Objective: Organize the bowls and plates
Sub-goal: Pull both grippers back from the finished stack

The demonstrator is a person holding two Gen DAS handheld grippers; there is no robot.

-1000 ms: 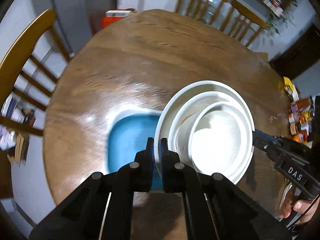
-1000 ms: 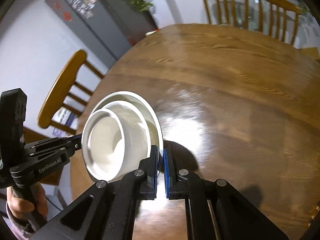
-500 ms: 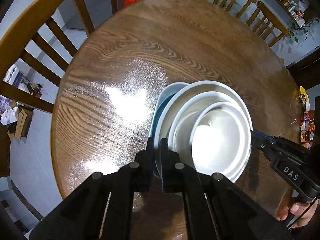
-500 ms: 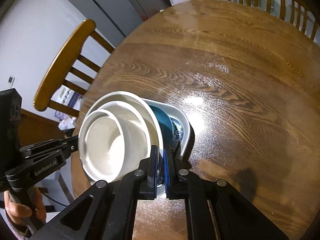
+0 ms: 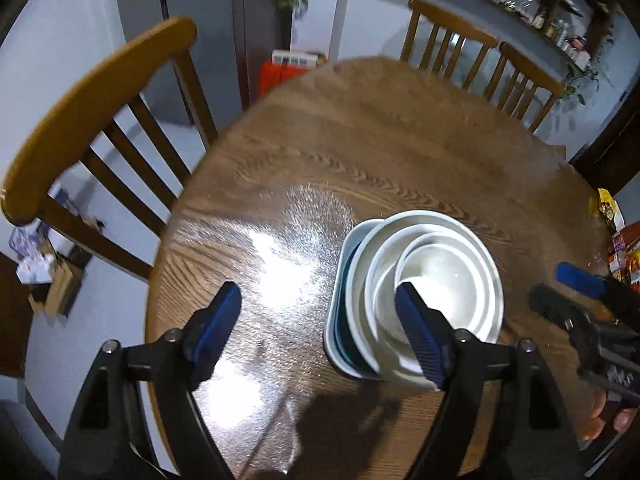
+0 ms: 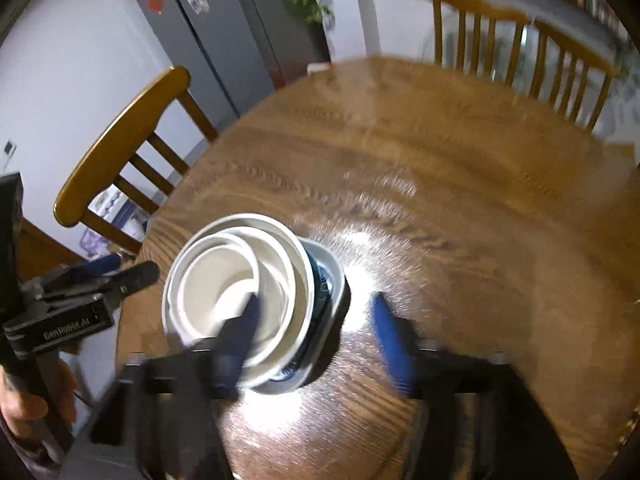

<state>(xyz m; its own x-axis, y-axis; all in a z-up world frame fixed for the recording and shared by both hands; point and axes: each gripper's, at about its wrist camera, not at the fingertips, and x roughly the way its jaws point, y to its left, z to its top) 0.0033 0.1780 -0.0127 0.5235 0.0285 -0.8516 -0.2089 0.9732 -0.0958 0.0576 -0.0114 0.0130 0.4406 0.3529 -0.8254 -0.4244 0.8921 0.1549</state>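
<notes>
Left wrist view: stack (image 5: 434, 280) sits on blue plate (image 5: 340, 320) on table (image 5: 360, 140), between both grippers. Left gripper (image 5: 320, 322) wide, empty, stack right of centre. Right gripper (image 6: 316, 328) wide, empty, stack left of centre. Both about equally near.

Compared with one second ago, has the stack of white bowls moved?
Yes. The stack of white bowls was held above the wooden table; it now rests lower, on the blue square plate, with both grippers' jaws open.
</notes>
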